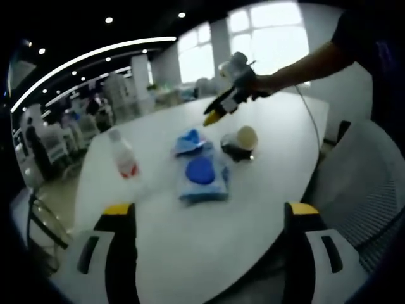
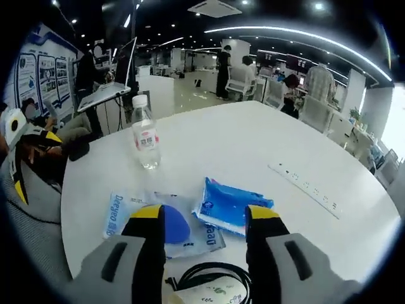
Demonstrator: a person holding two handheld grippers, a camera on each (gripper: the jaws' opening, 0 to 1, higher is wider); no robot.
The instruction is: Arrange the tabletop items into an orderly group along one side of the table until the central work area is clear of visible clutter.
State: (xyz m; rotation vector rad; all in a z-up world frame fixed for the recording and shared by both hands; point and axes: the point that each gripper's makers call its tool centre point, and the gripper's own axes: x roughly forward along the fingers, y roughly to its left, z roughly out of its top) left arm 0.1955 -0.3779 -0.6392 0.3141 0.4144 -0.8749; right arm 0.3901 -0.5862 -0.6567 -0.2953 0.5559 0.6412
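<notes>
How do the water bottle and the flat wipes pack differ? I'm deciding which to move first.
The water bottle stands upright on the white table; the wipes pack lies flat. The bottle is clear with a white cap and a red-and-white label; the pack is pale blue and white with a round dark-blue lid. The bottle stands alone, while the pack lies right by a crumpled blue packet. Both rest on the table, ungripped.

L gripper (image 1: 209,218), R gripper (image 2: 204,218) — jaws apart
</notes>
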